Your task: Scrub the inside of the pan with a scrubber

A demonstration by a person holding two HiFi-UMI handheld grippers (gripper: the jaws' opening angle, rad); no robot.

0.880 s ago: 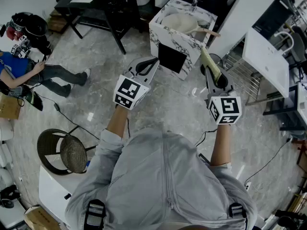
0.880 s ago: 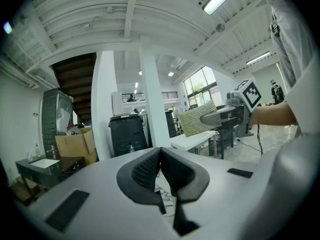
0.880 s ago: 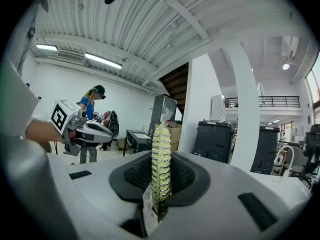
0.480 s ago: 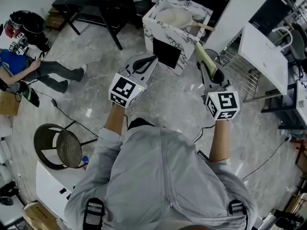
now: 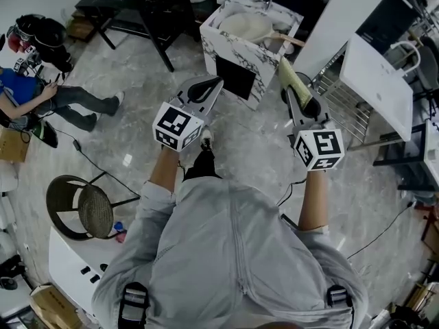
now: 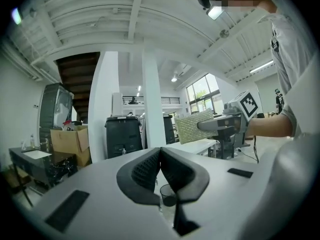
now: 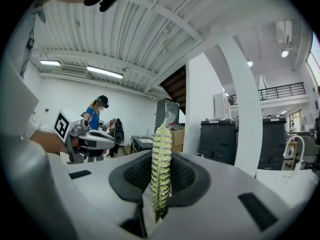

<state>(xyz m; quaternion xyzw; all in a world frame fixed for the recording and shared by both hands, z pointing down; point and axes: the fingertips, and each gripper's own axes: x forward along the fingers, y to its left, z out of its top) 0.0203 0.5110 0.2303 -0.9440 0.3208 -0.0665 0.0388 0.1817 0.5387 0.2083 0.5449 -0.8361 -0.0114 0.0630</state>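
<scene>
well, in the head view you hold both grippers out over the floor point(image 5: 137, 136), just short of the sink point(image 5: 221, 52). the pan point(image 5: 248, 26) lies in the sink's basin with its handle point(image 5: 288, 40) reaching right over the rim, apart from both grippers. your left gripper point(image 5: 217, 83) points at the sink's near side. your right gripper point(image 5: 293, 96) points at the sink's right corner, and the scrubber point(image 5: 289, 76) sticks out ahead of it. a person point(image 5: 31, 98) sits on the floor far to your left, and a stool point(image 5: 86, 211) stands beside you

now the left gripper view: the jaws are pressed together at the tips with nothing between them. beyond them to the right, your other gripper shows side-on with the scrubber's flat yellow-green face jutting from it

last, the right gripper view: the jaws are clamped on the scrubber, which stands edge-on and upright between the pads and rises above them. your left gripper shows at the left, and a person in blue stands behind it. the pan is out of sight in both gripper views
</scene>
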